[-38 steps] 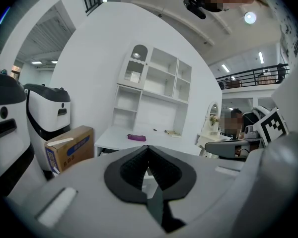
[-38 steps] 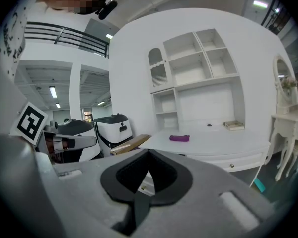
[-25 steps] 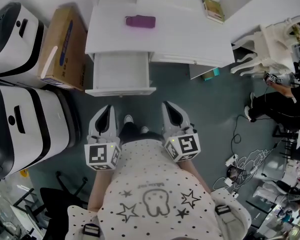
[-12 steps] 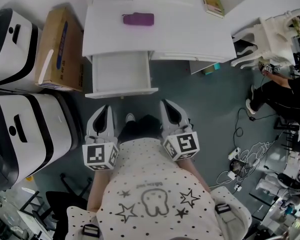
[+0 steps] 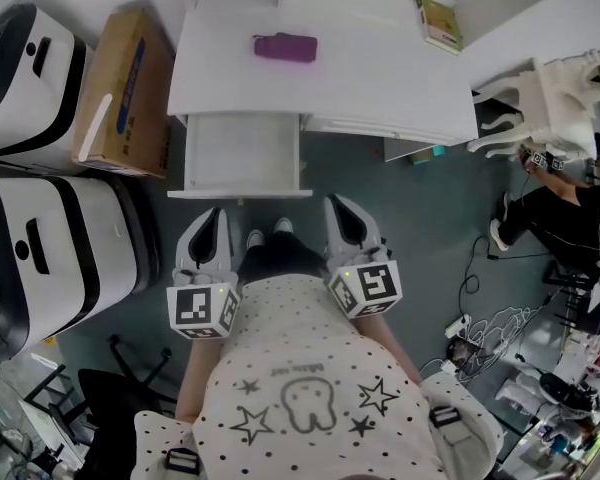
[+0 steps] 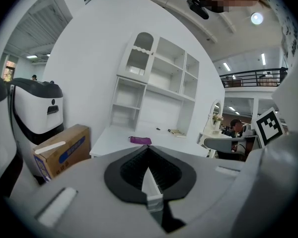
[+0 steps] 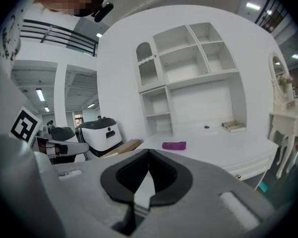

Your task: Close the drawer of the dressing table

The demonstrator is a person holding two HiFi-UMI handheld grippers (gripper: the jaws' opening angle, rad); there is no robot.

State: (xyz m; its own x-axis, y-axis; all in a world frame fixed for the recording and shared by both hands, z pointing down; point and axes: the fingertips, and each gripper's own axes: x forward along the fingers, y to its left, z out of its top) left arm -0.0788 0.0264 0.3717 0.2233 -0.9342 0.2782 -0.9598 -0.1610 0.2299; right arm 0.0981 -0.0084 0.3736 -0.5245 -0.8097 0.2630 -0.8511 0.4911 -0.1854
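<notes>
Grey floor (image 5: 410,218) spreads below the pulled-out drawer (image 5: 240,153) of the white dressing table (image 5: 380,83), just ahead of the left gripper (image 5: 214,218) and right gripper (image 5: 339,208). Both have jaws pressed together, empty. Farther ahead, a purple pouch (image 5: 285,47) lies on the tabletop.

We can't read any txt here. Cardboard box (image 5: 123,93): blue print on top face, too small to read. Shirt (image 5: 310,398): tiny line above the tooth drawing, illegible. Left cube (image 5: 202,311) & right cube (image 5: 365,290): b/w square code markers only.
</notes>
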